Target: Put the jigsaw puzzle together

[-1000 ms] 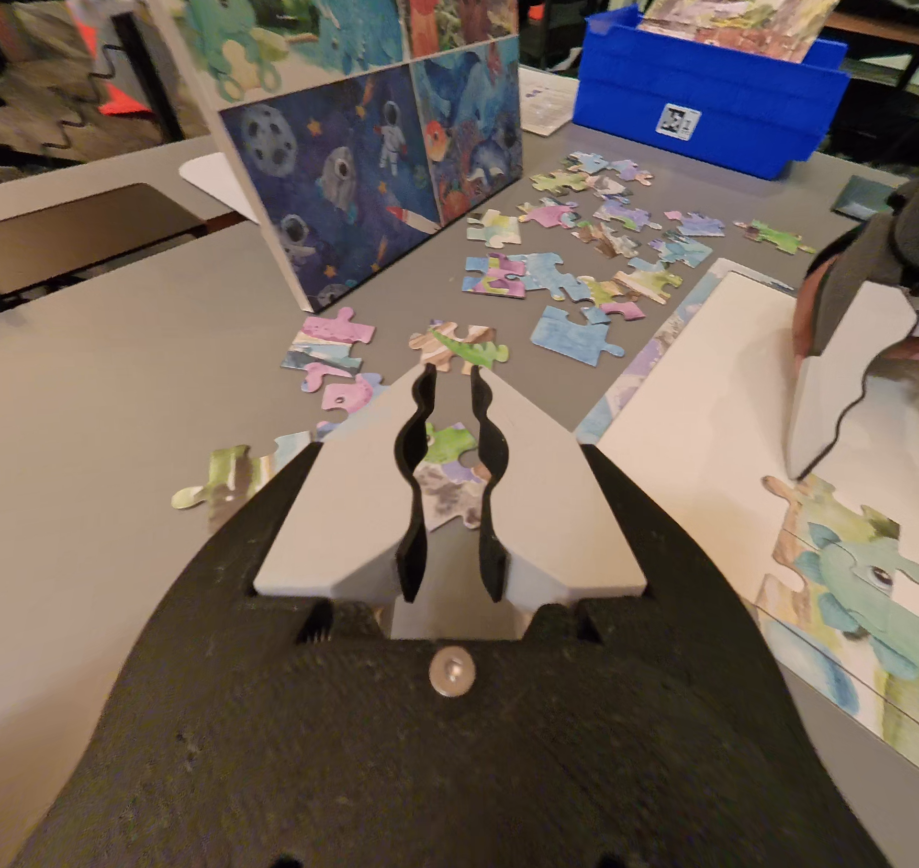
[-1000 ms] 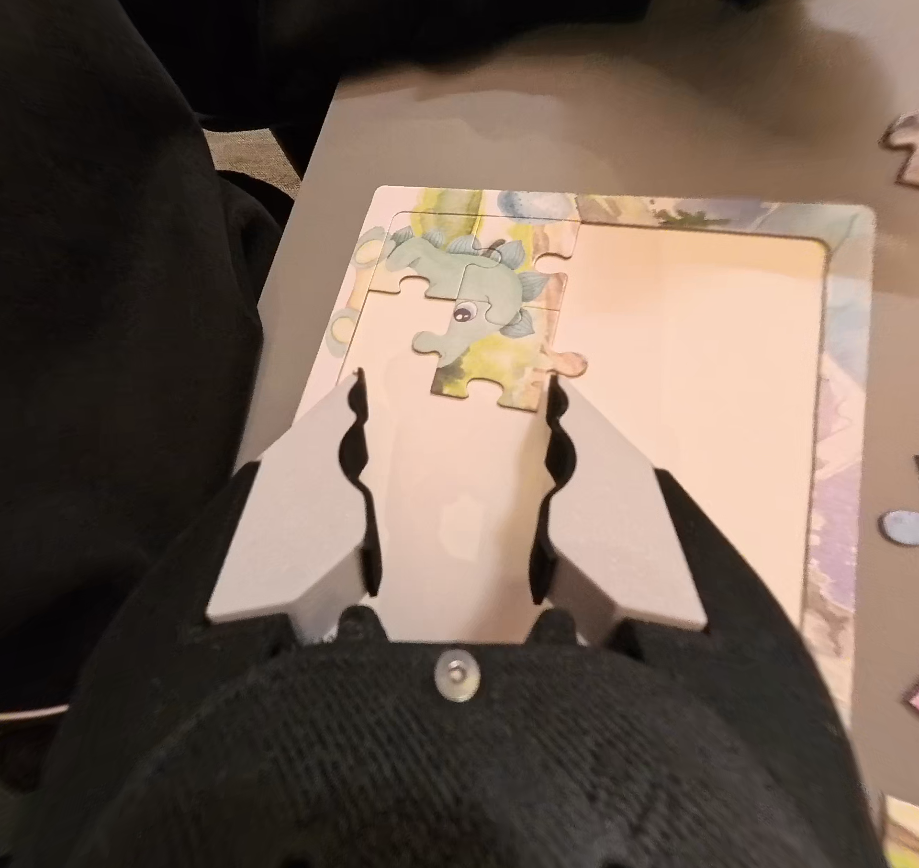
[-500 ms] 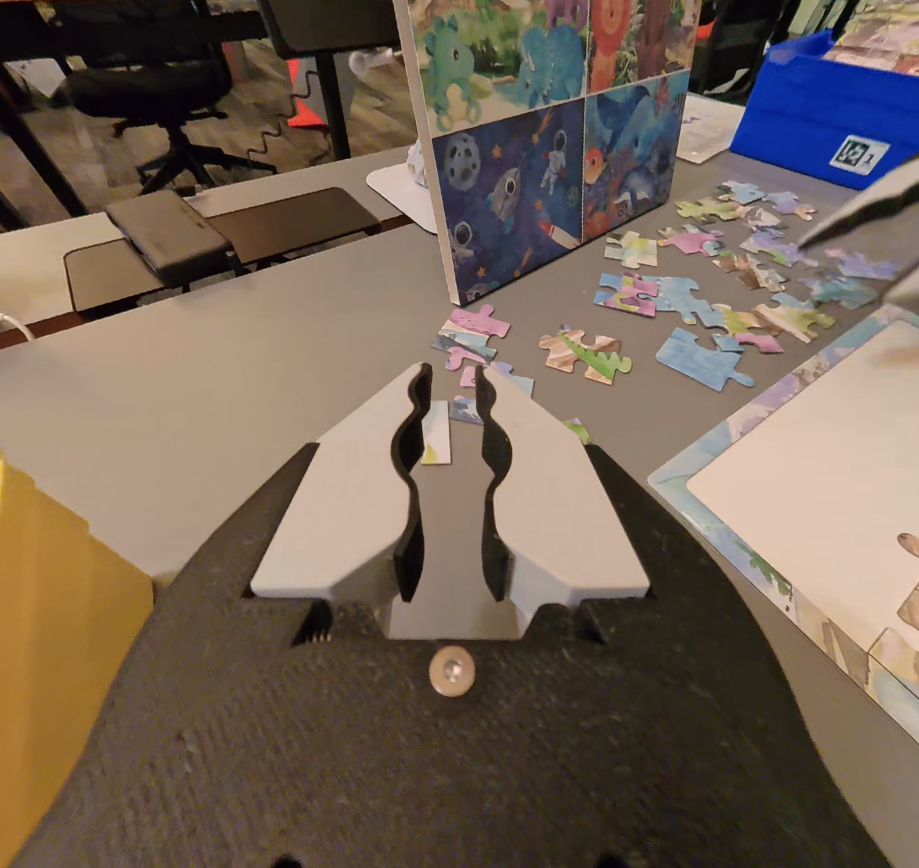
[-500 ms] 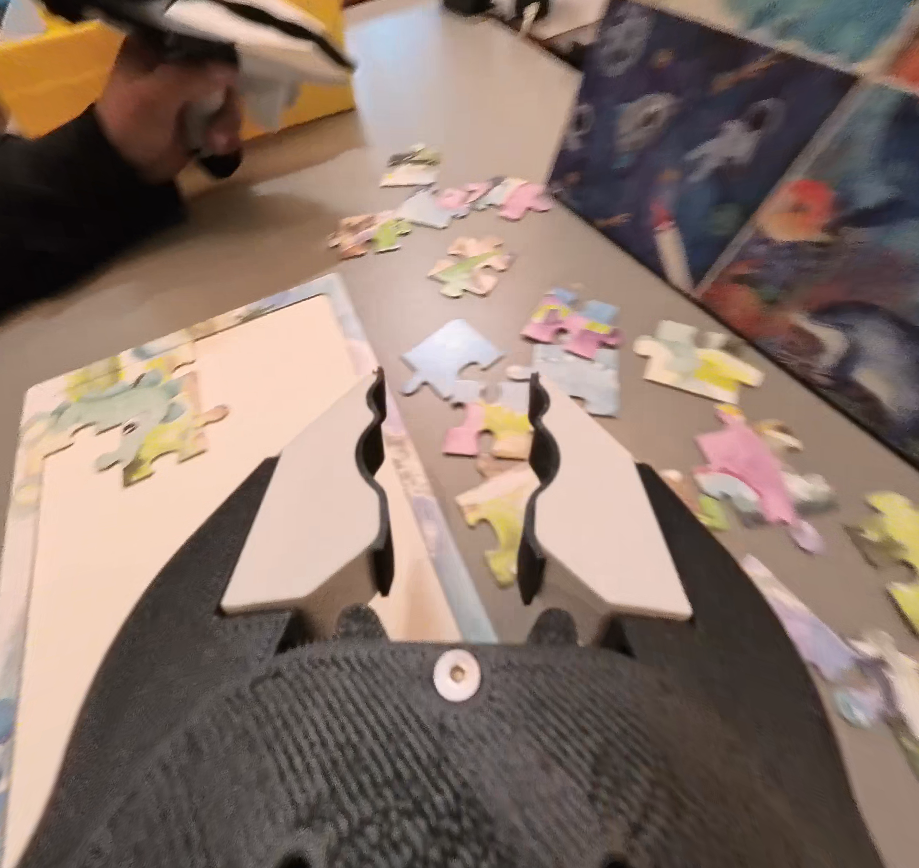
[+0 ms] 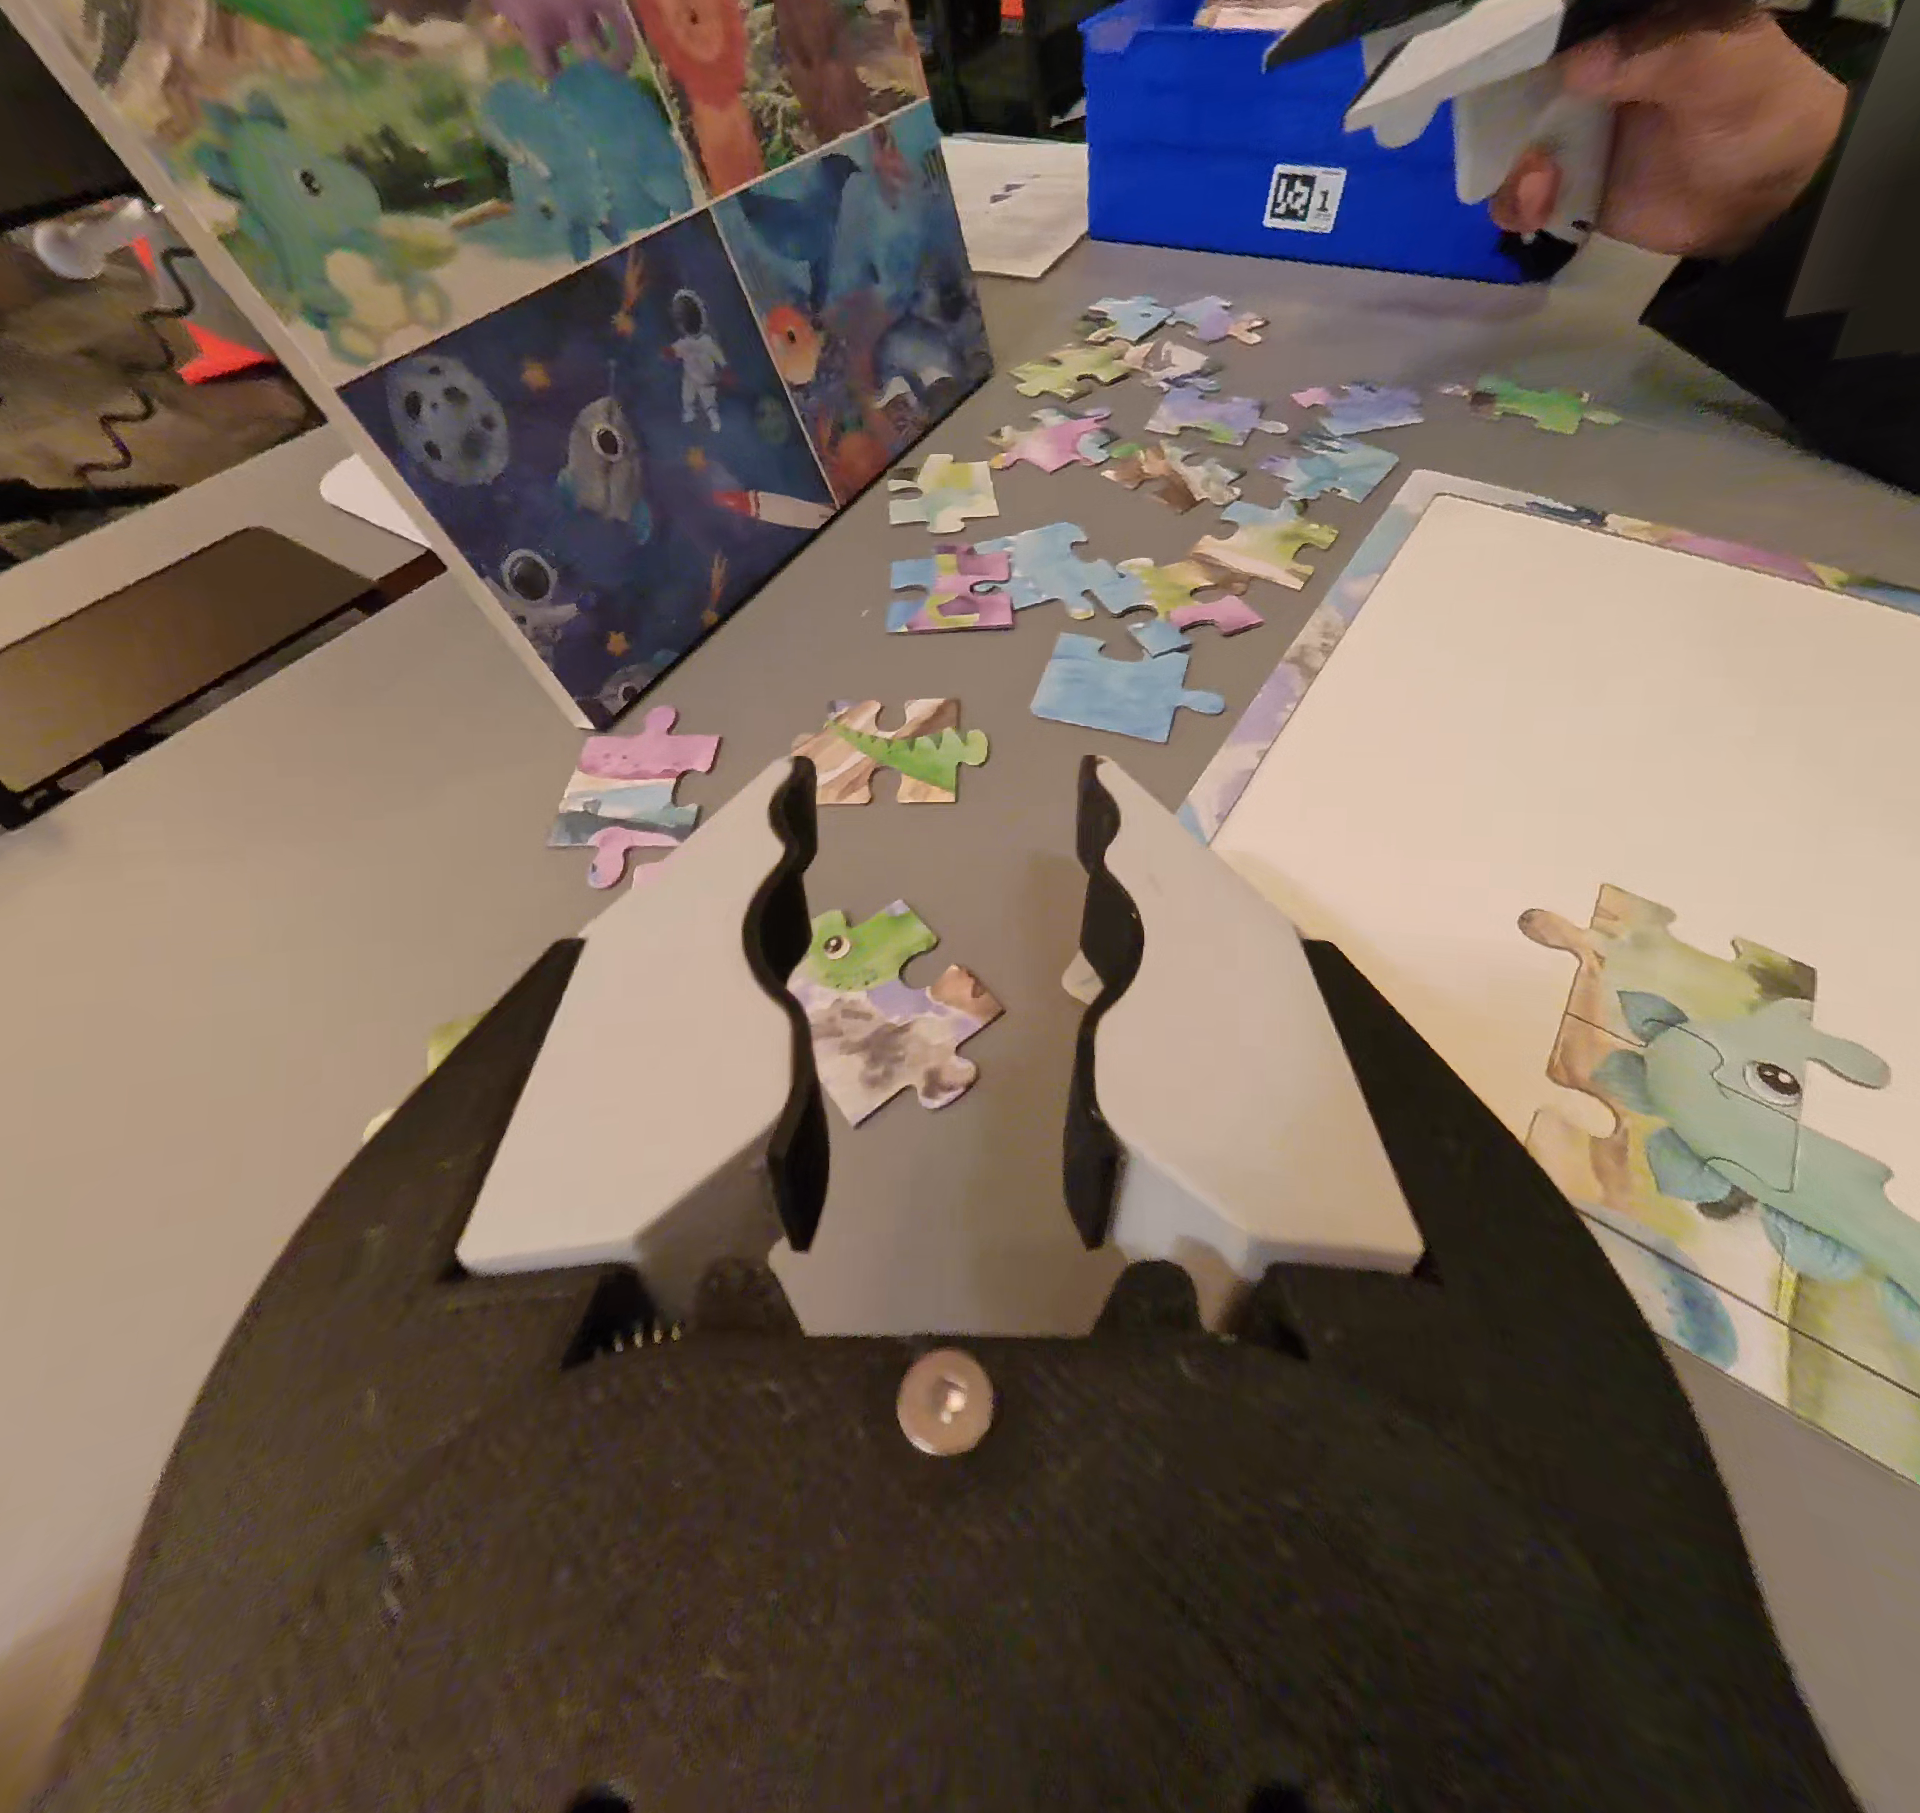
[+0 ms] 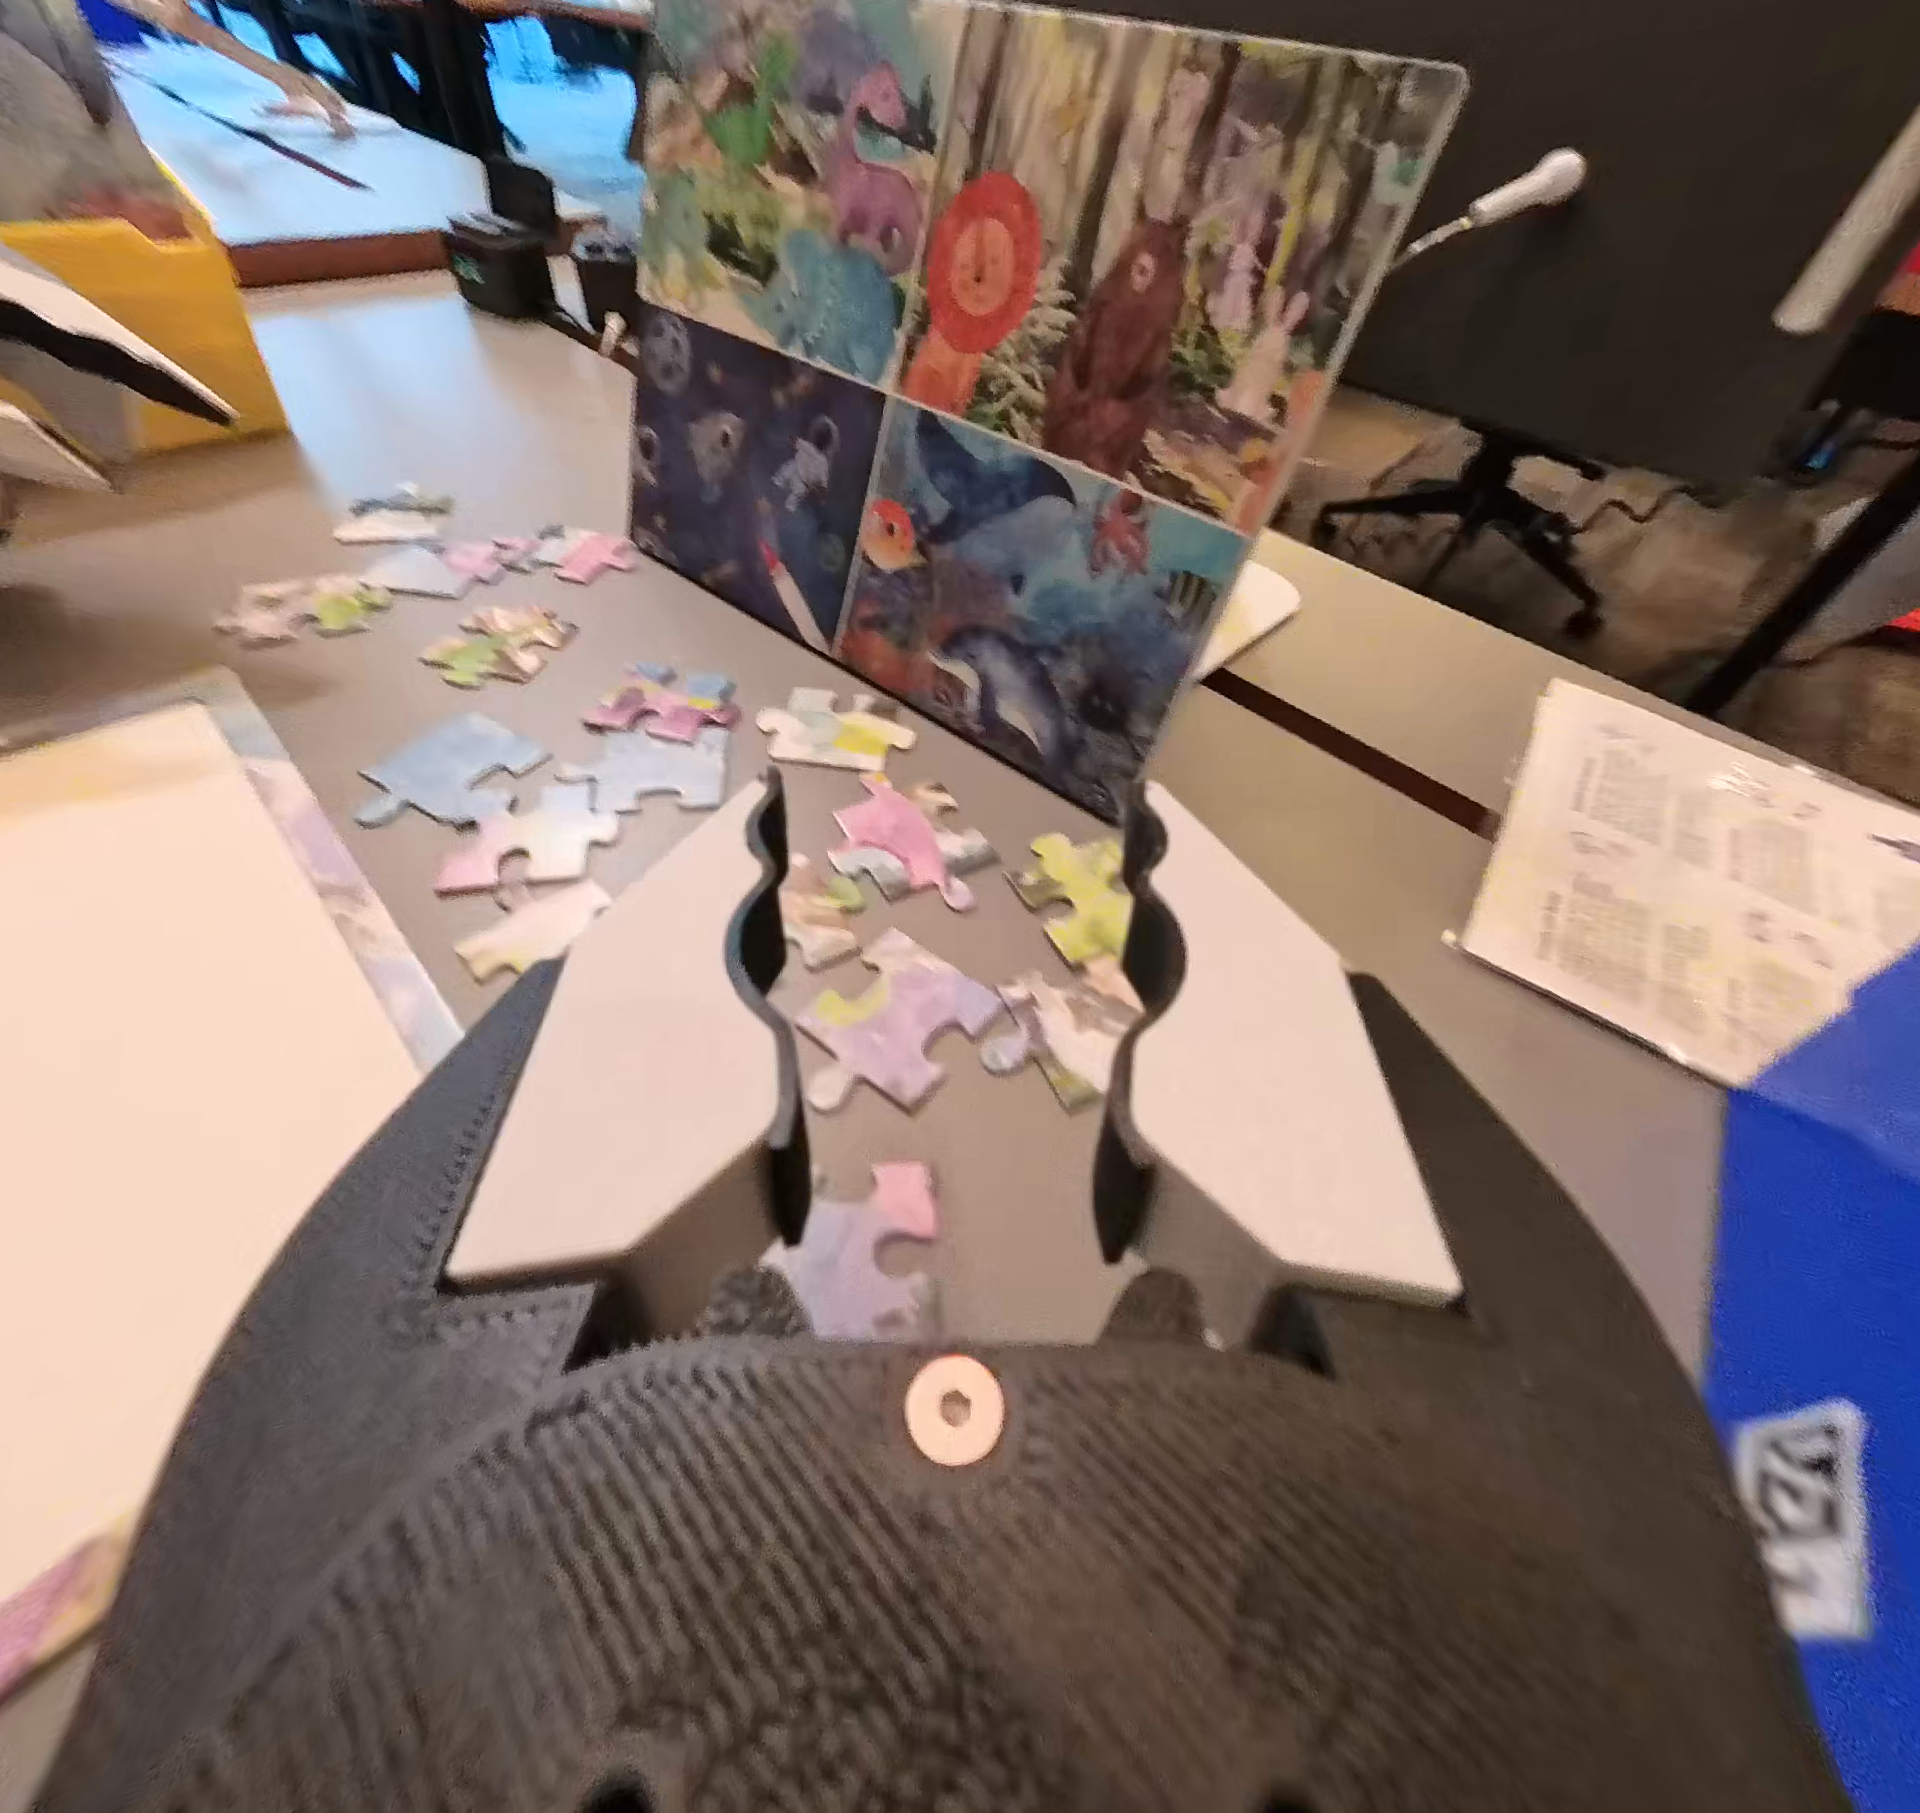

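Note:
My left gripper (image 5: 940, 787) is open and empty, low over the grey table. A loose piece with a green dinosaur head (image 5: 883, 1015) lies flat between its fingers, untouched. The puzzle tray (image 5: 1558, 703) lies to its right, with a few joined pieces showing a teal dinosaur (image 5: 1714, 1098) at its near corner. My right gripper (image 6: 954, 797) is open and empty above the scattered pieces, over a purple piece (image 6: 894, 1025) and a pink one (image 6: 894, 838). It also shows in the left wrist view (image 5: 1351, 70), held high in a hand.
An upright picture board (image 5: 582, 329) (image 6: 987, 361) stands behind the loose pieces (image 5: 1122, 558). A blue bin (image 5: 1247, 132) (image 6: 1829, 1244) sits at the back, with a printed sheet (image 6: 1714, 880) next to it. A yellow bin (image 6: 177, 309) is far left. The tray's edge (image 6: 156, 932) shows on the left. My right fingertips sit around 35 cm from my left ones.
My left gripper swung back to the right over the dinosaur-head piece and opened wider. My right gripper left the tray, rose and moved over the loose pieces near the blue bin.

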